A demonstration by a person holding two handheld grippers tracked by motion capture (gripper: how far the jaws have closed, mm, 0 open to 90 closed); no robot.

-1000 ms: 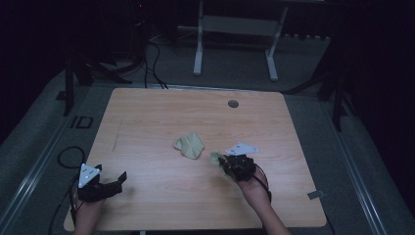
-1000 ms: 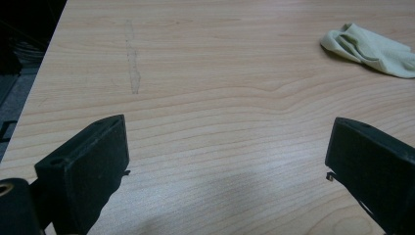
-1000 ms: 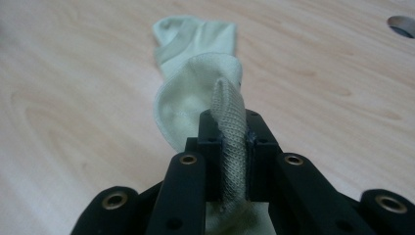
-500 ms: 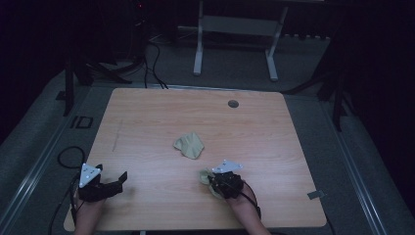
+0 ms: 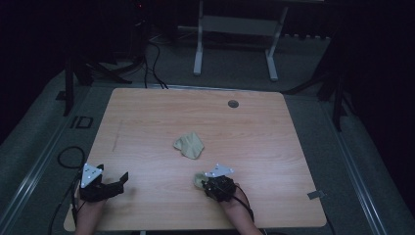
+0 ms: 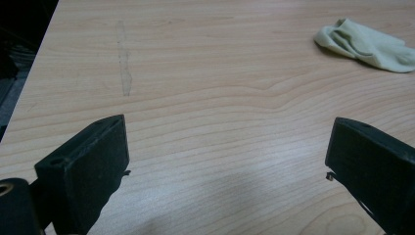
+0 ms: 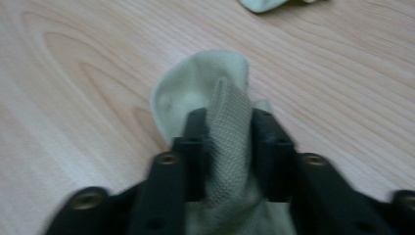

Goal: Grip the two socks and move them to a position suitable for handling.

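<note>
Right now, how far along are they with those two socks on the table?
Nothing looks finished. One sock lies crumpled mid-table, untouched. The other sock sits between the right gripper fingers, which have just been opening, low at the near edge of the table. The left gripper waits open. Bringing the two socks together looks left.

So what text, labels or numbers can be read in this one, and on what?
"ID": pale letters on the grey floor, left of the wooden table.
Nothing readable on the table, the two pale green socks, or the left gripper and right gripper.
</note>
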